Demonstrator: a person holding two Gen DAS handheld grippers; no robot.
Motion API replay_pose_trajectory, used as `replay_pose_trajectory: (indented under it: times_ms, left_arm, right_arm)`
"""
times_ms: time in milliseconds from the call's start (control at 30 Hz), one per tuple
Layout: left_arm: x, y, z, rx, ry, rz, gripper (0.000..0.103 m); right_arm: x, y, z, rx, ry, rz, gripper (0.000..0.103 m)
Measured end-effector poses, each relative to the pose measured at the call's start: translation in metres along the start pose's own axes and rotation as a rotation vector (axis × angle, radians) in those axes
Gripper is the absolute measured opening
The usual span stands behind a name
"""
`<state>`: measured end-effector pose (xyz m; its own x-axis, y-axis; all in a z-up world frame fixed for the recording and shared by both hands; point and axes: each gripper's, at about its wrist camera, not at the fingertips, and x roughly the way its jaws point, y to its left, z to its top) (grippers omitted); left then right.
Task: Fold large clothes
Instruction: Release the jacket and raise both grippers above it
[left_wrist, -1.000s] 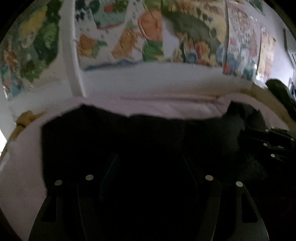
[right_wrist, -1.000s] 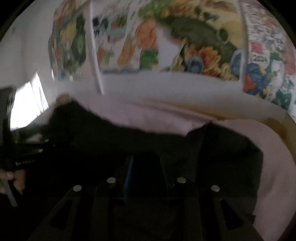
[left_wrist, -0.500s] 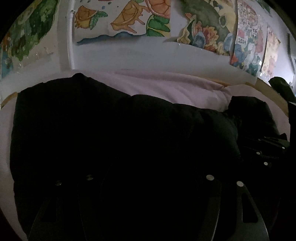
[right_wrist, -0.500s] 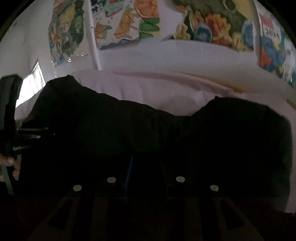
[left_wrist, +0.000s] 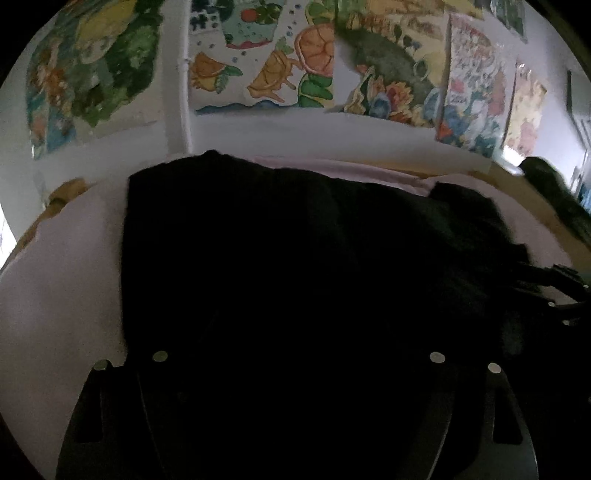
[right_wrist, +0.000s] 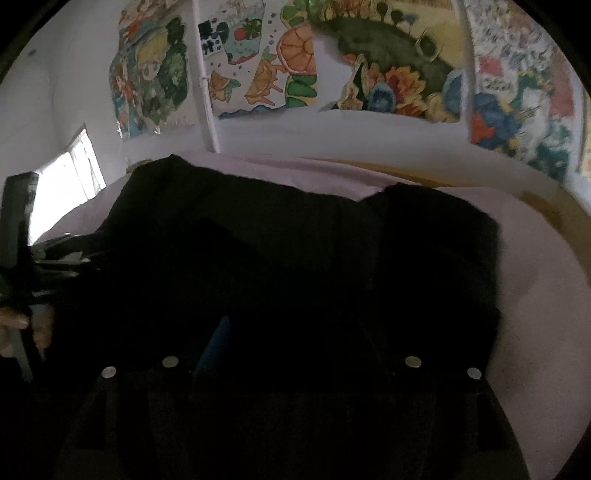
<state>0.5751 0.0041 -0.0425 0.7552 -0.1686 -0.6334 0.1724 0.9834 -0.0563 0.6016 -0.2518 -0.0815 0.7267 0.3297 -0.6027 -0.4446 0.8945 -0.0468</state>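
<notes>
Left wrist view: a big black cloth garment (left_wrist: 295, 240) fills the middle, spread on the pale pink bed (left_wrist: 62, 295) — flat for folding. Too dark to tell either hand-held gripper's grip.

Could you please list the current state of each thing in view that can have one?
Black garment: spread over the bed, partly folded, with a layer doubled over at one end.
Pink sheet: laid on the bed, mostly smooth.
Left gripper: down on the garment; too dark to tell open or shut.
Right gripper: down on the garment; too dark to tell.
Posters: stuck on the wall.
</notes>
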Motion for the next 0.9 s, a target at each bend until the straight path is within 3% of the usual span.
replay_pose_trajectory:
  times_ms: [133, 233, 300, 333, 367, 600, 900]
  left_arm:
    - [-0.049, -0.008, -0.01, 0.001, 0.009, -0.011, 0.08]
    - [-0.107, -0.022, -0.016, 0.053, -0.009, 0.029, 0.081]
    - [-0.147, -0.032, -0.022, 0.081, -0.025, 0.053, 0.089]
    - [-0.172, -0.038, -0.025, 0.096, -0.039, 0.066, 0.099]
    - [-0.194, -0.044, -0.03, 0.109, -0.056, 0.077, 0.101]
    - [-0.308, -0.077, -0.058, 0.181, -0.126, 0.114, 0.101]
    - [-0.375, -0.089, -0.104, 0.193, -0.154, 0.132, 0.101]
  right_arm:
    - [-0.049, 0.022, -0.014, -0.01, 0.032, -0.036, 0.074]
    - [-0.097, 0.044, -0.024, -0.018, 0.05, -0.078, 0.083]
    - [-0.132, 0.058, -0.03, -0.006, 0.033, -0.085, 0.088]
    - [-0.154, 0.066, -0.034, 0.004, 0.021, -0.082, 0.093]
    - [-0.172, 0.074, -0.037, 0.003, 0.017, -0.073, 0.099]
    - [-0.274, 0.113, -0.066, -0.054, -0.06, -0.007, 0.103]
    - [-0.34, 0.141, -0.113, -0.148, -0.097, 0.002, 0.103]
